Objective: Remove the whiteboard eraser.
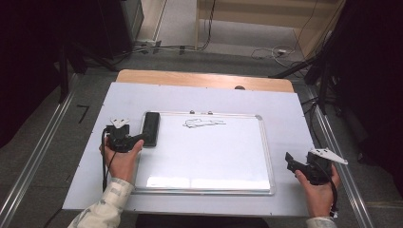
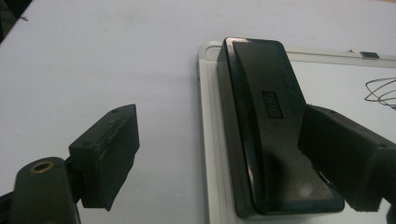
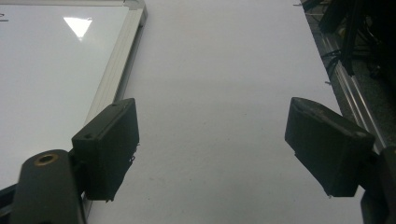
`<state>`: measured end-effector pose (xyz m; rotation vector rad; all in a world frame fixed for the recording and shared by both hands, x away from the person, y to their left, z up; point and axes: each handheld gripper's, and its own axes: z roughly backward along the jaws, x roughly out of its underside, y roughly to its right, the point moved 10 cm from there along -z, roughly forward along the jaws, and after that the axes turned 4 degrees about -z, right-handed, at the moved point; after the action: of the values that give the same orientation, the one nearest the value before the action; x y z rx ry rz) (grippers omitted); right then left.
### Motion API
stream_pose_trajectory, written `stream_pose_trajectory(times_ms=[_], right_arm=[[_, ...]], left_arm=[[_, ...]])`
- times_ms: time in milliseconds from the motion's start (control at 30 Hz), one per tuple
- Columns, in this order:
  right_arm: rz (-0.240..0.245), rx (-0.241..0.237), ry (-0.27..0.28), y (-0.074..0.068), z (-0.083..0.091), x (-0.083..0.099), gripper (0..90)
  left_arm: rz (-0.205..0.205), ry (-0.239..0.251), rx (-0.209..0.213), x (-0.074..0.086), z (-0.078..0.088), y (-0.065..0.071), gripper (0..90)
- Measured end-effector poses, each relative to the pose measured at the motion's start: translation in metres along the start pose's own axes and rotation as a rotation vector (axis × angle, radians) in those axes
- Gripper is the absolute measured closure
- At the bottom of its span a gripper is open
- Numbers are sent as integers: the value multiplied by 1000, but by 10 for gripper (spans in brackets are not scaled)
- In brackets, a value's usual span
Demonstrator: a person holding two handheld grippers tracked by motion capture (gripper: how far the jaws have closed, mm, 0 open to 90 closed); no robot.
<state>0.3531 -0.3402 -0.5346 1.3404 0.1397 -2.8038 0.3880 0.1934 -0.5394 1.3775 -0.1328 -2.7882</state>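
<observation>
Eraser logo in left gripper view, scribble whole from above

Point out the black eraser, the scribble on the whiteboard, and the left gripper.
black eraser point(image 2: 268, 121): left gripper view, top face by its label.
scribble point(image 1: 203, 123): high view, middle of the drawn lines.
left gripper point(image 1: 141, 137): high view, between its fingertips.

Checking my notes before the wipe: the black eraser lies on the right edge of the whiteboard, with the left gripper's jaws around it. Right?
Not quite. The black plastic eraser lies on the left edge of the metal-framed whiteboard, as the high view shows. The left gripper does have its jaws around it.
</observation>
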Motion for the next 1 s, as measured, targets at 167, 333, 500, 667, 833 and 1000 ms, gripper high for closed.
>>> stream_pose_trajectory(times_ms=[167, 333, 500, 667, 833, 1000], right_arm=[[1, 1, -3, 0, 0, 1, 163], [5, -3, -1, -1, 0, 0, 166], [3, -5, -1, -1, 0, 0, 169], [4, -7, 1, -1, 1, 0, 170], [0, -5, -1, 0, 0, 0, 171], [4, -8, 1, -1, 0, 0, 171]], left_arm=[[-13, -5, 4, -4, -9, 7, 201], [-24, 1, 5, -12, -13, 13, 240], [-43, -6, -3, -20, -23, 18, 301], [-43, -16, -5, -24, -34, 20, 334], [-36, -16, -8, -29, -40, 19, 336], [-43, -15, -9, -32, -44, 21, 340]])
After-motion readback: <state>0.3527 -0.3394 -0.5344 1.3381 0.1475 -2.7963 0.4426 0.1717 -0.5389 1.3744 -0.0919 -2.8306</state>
